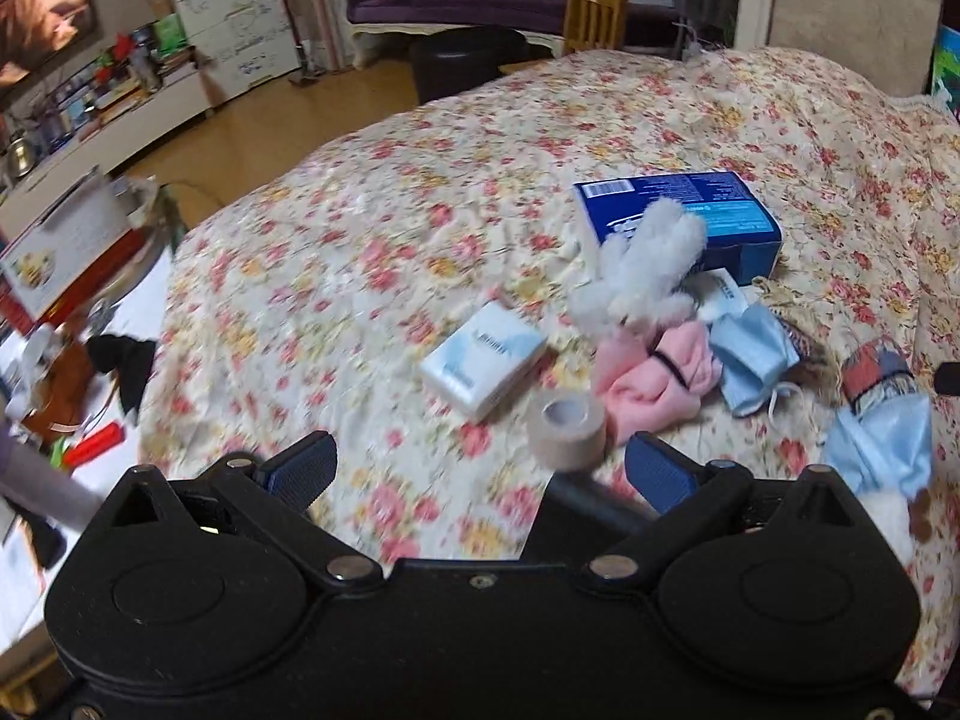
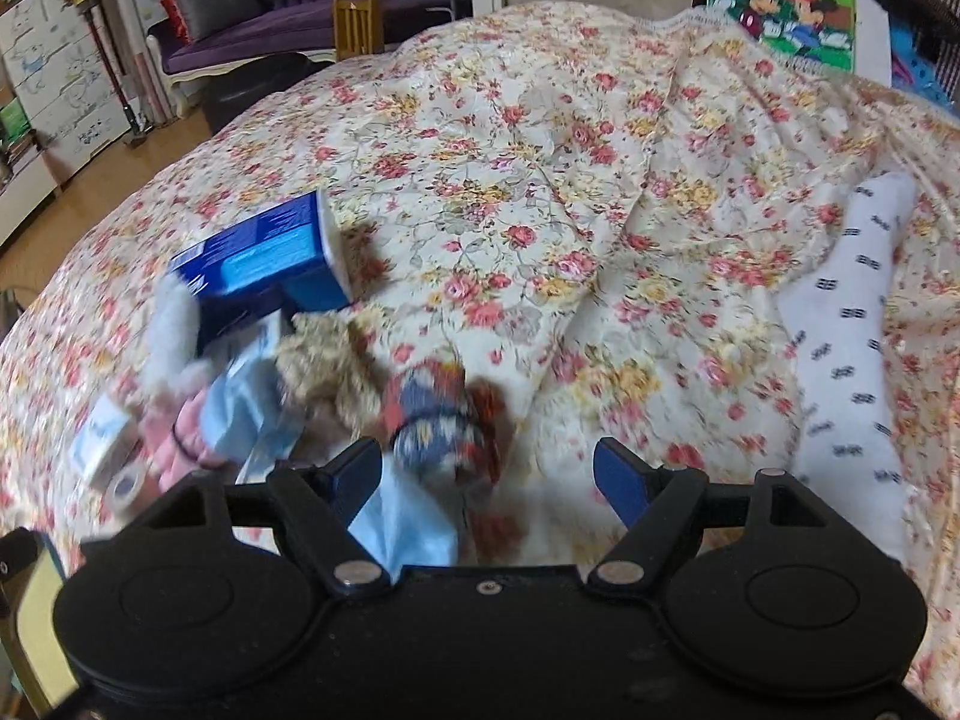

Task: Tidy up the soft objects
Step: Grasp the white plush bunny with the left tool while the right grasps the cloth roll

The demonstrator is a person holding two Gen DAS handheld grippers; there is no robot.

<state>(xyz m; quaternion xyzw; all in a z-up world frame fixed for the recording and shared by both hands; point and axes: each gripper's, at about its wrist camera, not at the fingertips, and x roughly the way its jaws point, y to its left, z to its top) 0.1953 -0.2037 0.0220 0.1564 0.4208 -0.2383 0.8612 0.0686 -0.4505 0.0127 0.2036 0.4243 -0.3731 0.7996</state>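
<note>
Both the left gripper [image 1: 480, 471] and the right gripper [image 2: 487, 477] hang wide open over the floral bedspread [image 1: 372, 240]. The soft pile, a fluffy white toy [image 1: 636, 261] and pink cloth [image 1: 654, 381], lies near the blue box [image 1: 678, 210]. Only the right wrist view shows the white patterned sock [image 2: 852, 348] far right

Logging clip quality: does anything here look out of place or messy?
Yes. The soft things sit in a jumbled heap: the white fluffy toy leans on the blue box, with the pink cloth and a crumpled blue face mask beside it. Both grippers are open and empty.
</note>
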